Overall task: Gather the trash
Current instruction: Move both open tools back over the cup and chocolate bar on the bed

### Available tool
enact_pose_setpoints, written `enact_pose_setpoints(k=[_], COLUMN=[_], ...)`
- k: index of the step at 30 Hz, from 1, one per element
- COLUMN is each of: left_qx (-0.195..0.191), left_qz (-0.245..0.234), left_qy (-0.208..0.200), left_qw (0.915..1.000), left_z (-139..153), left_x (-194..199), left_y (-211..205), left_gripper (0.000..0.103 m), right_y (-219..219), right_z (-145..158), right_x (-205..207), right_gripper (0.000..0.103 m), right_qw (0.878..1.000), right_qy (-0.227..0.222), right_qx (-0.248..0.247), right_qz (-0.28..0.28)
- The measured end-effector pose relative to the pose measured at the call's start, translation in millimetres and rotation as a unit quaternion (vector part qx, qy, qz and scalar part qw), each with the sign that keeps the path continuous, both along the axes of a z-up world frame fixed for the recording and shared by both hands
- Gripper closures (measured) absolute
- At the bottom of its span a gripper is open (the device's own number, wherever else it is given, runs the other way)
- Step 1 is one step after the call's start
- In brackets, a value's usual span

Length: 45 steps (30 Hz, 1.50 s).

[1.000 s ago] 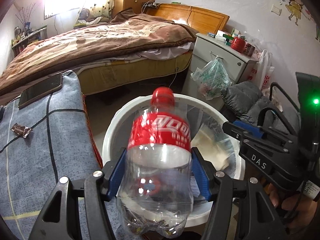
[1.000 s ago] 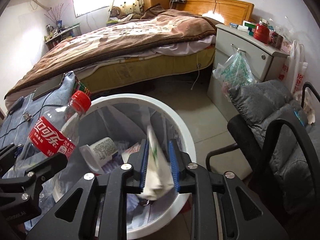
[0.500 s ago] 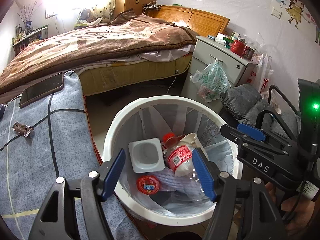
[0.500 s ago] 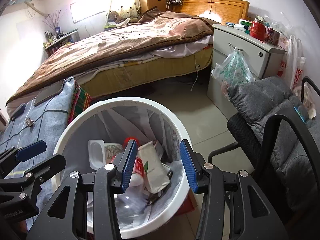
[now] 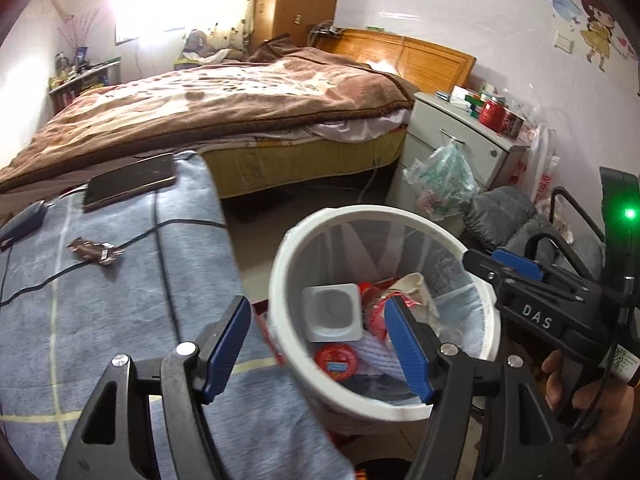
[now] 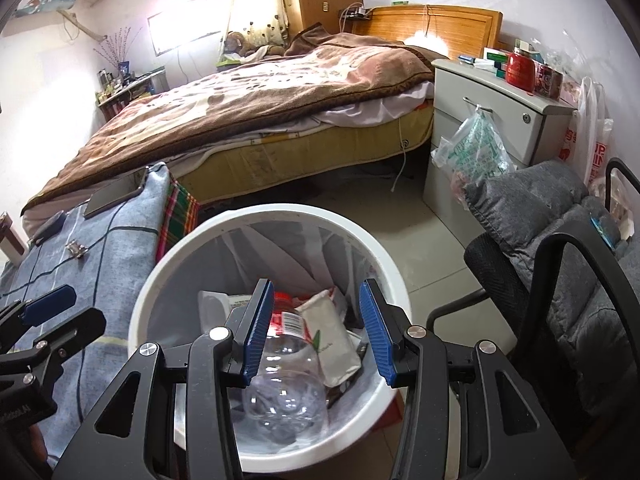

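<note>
A white trash bin (image 5: 288,256) (image 6: 168,264) with a clear liner stands beside the blue-grey cloth. Inside lie a clear cola bottle (image 6: 288,384) with a red label, a white pouch (image 6: 332,336), a white square cup (image 5: 334,312) and a red lid (image 5: 336,360). My left gripper (image 5: 320,348) is open and empty, over the bin's left rim. My right gripper (image 6: 316,332) is open and empty, above the bin's inside. A small brown wrapper (image 5: 96,250) (image 6: 76,249) lies on the cloth.
A phone (image 5: 128,180) and a dark object (image 5: 24,220) lie on the blue-grey cloth (image 5: 100,320). A bed (image 5: 224,108) stands behind, a nightstand (image 6: 496,116) with a hanging plastic bag (image 6: 472,152) at right, and a grey padded chair (image 6: 560,248) beside the bin.
My left gripper opened and the cola bottle dropped into the bin. My right gripper opened and the white pouch fell in. The left view has since shifted left toward the cloth.
</note>
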<state>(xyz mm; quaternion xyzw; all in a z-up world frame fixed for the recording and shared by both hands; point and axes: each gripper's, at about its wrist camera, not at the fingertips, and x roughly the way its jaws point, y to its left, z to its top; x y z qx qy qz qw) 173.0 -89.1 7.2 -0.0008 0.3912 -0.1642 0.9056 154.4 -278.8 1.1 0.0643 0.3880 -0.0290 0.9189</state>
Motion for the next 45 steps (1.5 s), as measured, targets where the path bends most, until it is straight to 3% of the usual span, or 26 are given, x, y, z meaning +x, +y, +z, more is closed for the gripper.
enact_pose_setpoints(k=[11,29,45], left_qx=[0.006,0.006,0.021], left_qz=[0.058,0.150,0.268], left_qy=[-0.026,-0.032,-0.013], left_qw=[0.9980,0.9881,0.9631], left_z=[14,18,-2], left_x=[-13,-41,-69], left_y=[59,166,284], left_gripper=[0.032,0.032,0.032], right_y=[38,114,192], right_z=[10,17,11], right_x=[3,6,26], right_gripper=[0.056,0.056,0.056], right_qw=[0.999,0.994,0.981], right_qy=[-0.021,-0.032,-0.030], right_qx=[0.005,0.006,0.012], right_qz=[0.032,0.104,0.189])
